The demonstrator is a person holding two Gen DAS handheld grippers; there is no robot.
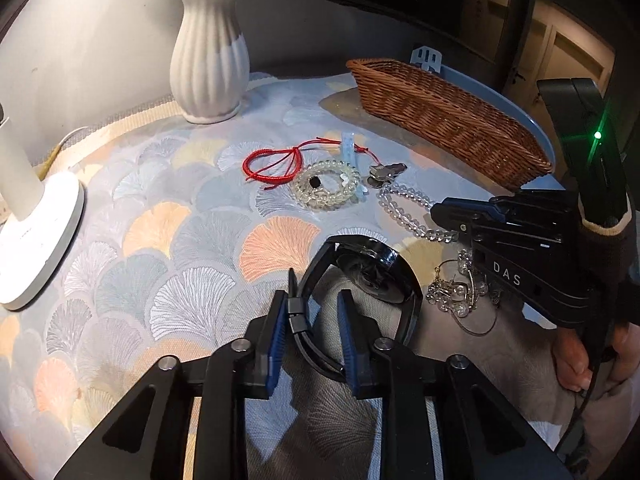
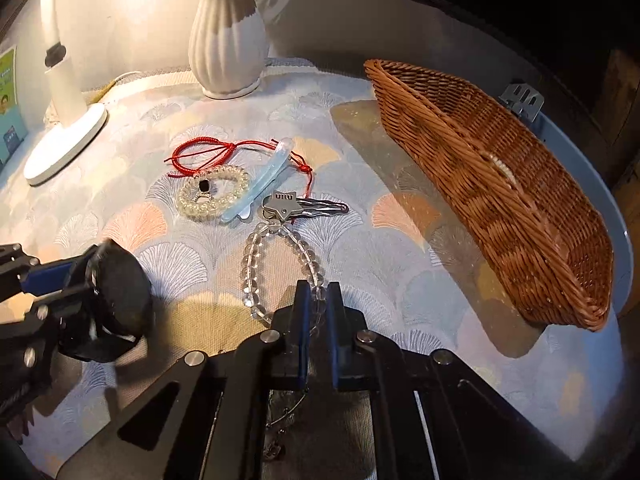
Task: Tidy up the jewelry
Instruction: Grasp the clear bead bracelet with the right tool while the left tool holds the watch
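My left gripper (image 1: 312, 300) is shut on the strap of a black watch (image 1: 370, 276), which also shows at the left of the right wrist view (image 2: 116, 284). My right gripper (image 2: 318, 292) is shut on a clear bead bracelet (image 2: 256, 264) lying on the cloth; the gripper also shows in the left wrist view (image 1: 440, 214). Behind lie a red cord bracelet (image 2: 200, 152), a pale bead bracelet with a black ring (image 2: 212, 194), a light blue hair clip (image 2: 264, 184) and a silver star hair clip (image 2: 304, 206). A wicker basket (image 2: 500, 184) stands at the right.
A white ribbed vase (image 1: 210, 64) and a white lamp base (image 1: 36, 236) stand at the back left. A tangle of thin chain jewelry (image 1: 460, 292) lies below my right gripper. The table's blue edge (image 2: 624, 240) runs behind the basket.
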